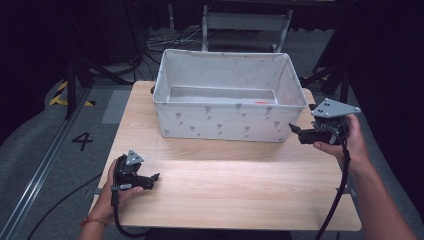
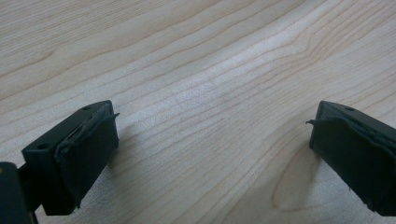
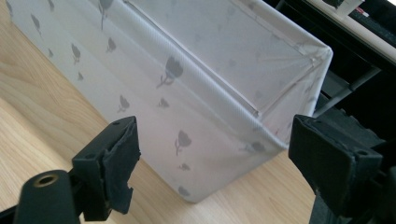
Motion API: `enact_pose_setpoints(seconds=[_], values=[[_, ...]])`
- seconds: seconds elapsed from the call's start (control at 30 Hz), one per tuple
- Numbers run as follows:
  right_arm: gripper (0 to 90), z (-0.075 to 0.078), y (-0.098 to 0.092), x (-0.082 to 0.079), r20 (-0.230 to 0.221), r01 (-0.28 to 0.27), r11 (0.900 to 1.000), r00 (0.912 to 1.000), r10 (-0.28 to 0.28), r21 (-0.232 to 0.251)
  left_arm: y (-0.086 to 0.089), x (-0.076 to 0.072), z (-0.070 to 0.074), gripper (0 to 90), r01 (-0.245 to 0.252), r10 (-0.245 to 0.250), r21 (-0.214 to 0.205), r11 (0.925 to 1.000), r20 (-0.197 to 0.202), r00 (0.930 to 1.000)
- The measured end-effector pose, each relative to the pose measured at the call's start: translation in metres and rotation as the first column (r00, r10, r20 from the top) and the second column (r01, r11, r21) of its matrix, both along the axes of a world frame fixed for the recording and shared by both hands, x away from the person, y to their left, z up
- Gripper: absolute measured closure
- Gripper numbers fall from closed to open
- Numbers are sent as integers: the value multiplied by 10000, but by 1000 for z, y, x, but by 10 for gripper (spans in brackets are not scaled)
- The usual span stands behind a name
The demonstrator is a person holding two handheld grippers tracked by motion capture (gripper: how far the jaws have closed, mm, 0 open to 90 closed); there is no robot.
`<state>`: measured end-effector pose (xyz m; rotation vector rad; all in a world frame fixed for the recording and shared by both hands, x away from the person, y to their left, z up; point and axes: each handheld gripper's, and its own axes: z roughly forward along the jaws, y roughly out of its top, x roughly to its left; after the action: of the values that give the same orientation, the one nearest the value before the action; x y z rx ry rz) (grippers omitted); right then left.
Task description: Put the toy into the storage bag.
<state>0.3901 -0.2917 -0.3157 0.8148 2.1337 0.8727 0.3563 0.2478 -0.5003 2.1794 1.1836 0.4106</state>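
Pale wooden table (image 1: 235, 185) bearing white fabric box (image 1: 225, 120), dark room

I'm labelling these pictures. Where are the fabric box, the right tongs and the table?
fabric box (image 1: 220, 120), high view, front wall.
right tongs (image 1: 296, 131), high view, between the tips.
table (image 1: 235, 185), high view, bare top.

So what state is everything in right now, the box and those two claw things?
Box: upright on the table, open at the top, a small orange thing inside.
Left gripper: open, holding nothing, low over bare table.
Right gripper: open, holding nothing, by the box's right corner.
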Motion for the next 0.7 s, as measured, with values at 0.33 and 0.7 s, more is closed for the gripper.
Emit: enact_pose_setpoints(seconds=[0.33,0.7], values=[[155,-26,-4,-16,-90,-10,9988,10000,6,-489,0,0,0,16,-2,2,8,10000,5,10000],[155,-56,-13,-27,-526,172,9975,9984,-208,-683,0,0,0,15,-13,13,4,10000,6,10000]])
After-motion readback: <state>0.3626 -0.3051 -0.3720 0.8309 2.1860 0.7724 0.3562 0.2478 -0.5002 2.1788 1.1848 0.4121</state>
